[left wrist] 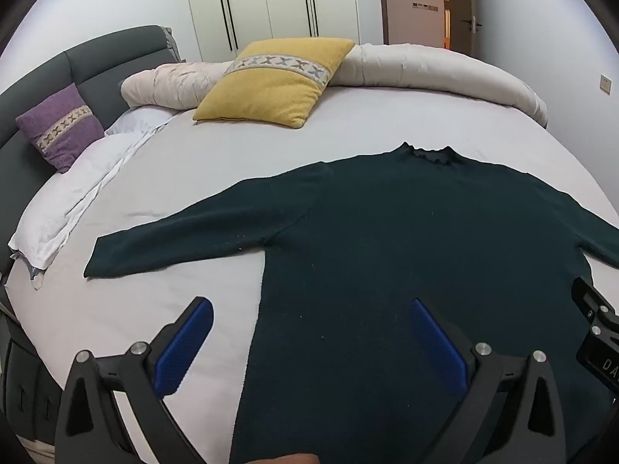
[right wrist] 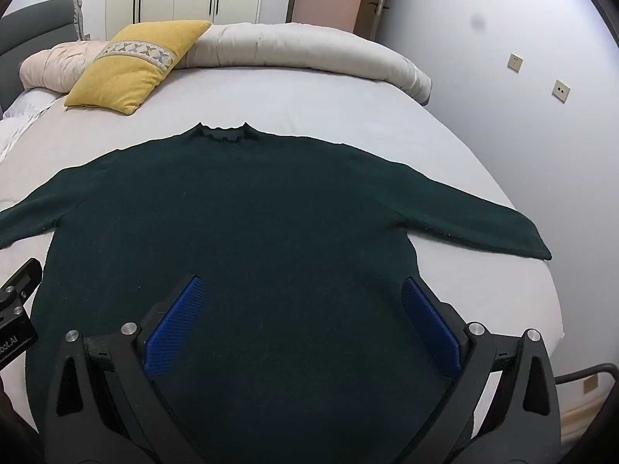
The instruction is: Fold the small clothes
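Note:
A dark green long-sleeved sweater (left wrist: 387,232) lies flat and spread out on the white bed (left wrist: 216,162), collar away from me, both sleeves stretched sideways. It also shows in the right wrist view (right wrist: 240,208). My left gripper (left wrist: 311,309) is open and empty, hovering over the sweater's lower left edge. My right gripper (right wrist: 301,288) is open and empty, above the sweater's lower right body. Part of the right gripper's body shows at the left wrist view's right edge (left wrist: 597,332).
A yellow cushion (left wrist: 274,81) and a rolled beige duvet (left wrist: 433,69) lie at the bed's far side. A purple cushion (left wrist: 62,127) leans on the grey headboard (left wrist: 96,65) at left. A wall (right wrist: 522,116) runs close along the bed's right edge.

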Tool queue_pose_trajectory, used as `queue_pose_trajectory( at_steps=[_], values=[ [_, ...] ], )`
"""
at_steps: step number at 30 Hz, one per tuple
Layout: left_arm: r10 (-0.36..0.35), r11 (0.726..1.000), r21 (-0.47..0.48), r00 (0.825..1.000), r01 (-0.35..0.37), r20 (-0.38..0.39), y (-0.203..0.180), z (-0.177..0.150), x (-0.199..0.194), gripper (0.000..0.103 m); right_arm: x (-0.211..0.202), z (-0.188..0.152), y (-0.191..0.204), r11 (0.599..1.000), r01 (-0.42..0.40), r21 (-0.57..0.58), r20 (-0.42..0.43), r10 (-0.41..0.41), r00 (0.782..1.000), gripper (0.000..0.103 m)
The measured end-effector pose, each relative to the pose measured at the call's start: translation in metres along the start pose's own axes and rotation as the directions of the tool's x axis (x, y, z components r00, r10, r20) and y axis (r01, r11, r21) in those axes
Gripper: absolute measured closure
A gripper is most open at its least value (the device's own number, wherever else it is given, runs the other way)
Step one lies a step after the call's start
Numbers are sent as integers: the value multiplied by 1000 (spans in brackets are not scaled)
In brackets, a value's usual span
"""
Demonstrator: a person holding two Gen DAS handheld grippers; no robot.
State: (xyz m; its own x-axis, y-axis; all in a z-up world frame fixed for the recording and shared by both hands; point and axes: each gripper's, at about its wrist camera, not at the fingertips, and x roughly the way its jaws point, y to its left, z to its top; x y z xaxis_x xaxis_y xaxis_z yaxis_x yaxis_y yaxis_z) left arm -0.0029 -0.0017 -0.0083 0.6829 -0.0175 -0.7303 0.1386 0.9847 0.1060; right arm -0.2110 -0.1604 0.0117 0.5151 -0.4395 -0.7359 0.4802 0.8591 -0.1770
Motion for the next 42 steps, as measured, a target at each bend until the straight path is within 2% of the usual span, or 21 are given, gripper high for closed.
queue_pose_trajectory(
  at_steps=[42],
  values=[
    [-11,1000,-8,1000,11,-12,-2,-1,4,0,-3,-14,3,1000,-2,-10,0,2,1000,0]
  ],
)
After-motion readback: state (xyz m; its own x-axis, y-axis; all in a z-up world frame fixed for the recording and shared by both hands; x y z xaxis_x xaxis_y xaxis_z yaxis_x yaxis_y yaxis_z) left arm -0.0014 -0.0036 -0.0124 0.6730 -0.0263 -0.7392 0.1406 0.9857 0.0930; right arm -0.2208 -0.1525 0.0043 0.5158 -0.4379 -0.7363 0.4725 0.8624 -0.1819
